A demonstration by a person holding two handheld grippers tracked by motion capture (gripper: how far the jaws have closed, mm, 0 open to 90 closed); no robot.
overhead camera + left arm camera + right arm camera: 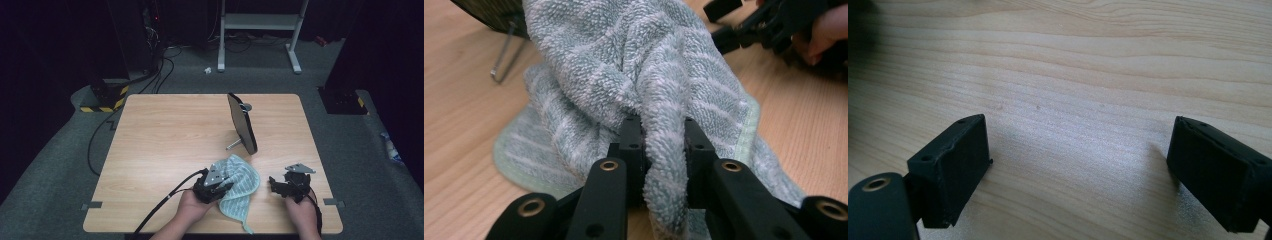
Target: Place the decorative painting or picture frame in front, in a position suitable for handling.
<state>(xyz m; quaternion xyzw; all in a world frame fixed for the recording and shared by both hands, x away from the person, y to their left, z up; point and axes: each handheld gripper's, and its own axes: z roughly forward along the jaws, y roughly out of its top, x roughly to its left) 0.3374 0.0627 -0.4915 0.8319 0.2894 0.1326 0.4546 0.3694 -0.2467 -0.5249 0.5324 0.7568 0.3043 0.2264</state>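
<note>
Your left gripper, in the lower middle of the high view, is pinching a fold of the pale green striped towel; in the left gripper view the terry cloth bunches up between the two black jaws. The rest of the towel lies on the wooden table near its front edge. Your right gripper, just right of the towel, rests with its jaws spread wide over bare wood. A tilted round mirror stands above the towel, at centre frame.
</note>
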